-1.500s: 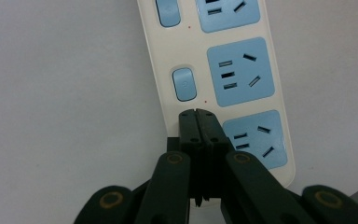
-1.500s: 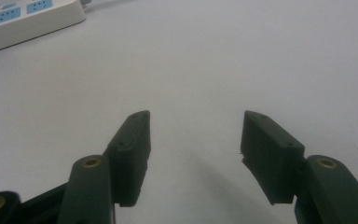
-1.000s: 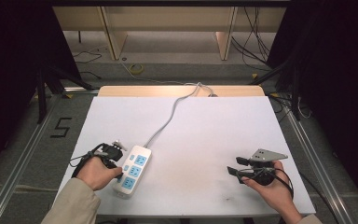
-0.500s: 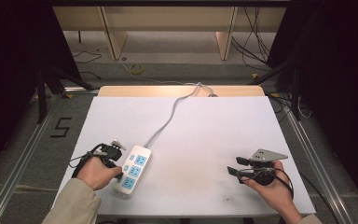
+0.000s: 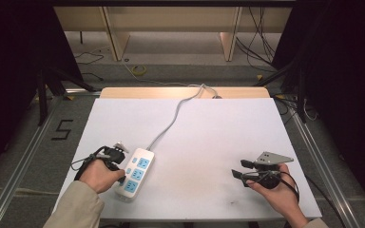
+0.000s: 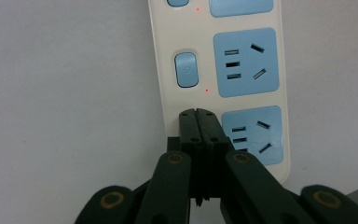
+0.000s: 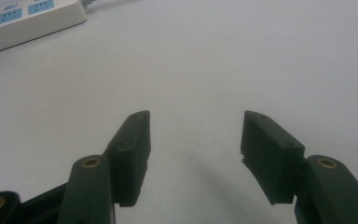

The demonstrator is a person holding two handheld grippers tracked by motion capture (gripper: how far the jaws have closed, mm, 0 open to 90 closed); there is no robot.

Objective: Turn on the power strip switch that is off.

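Left gripper view, your left hand-held gripper (image 6: 198, 113) pinched closed, tips on the power strip (image 6: 223, 70), your right hand-held gripper (image 7: 195, 126) wide apart over bare bench (image 7: 205, 60).

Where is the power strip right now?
In the high view, the power strip lies near the table's front left, against the left gripper.

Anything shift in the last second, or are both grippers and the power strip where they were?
No visible change. The left gripper, jaws shut, is at the near end of the power strip, as before. The right gripper sits open above the bare table, in the same place. Strip and its cord unmoved.
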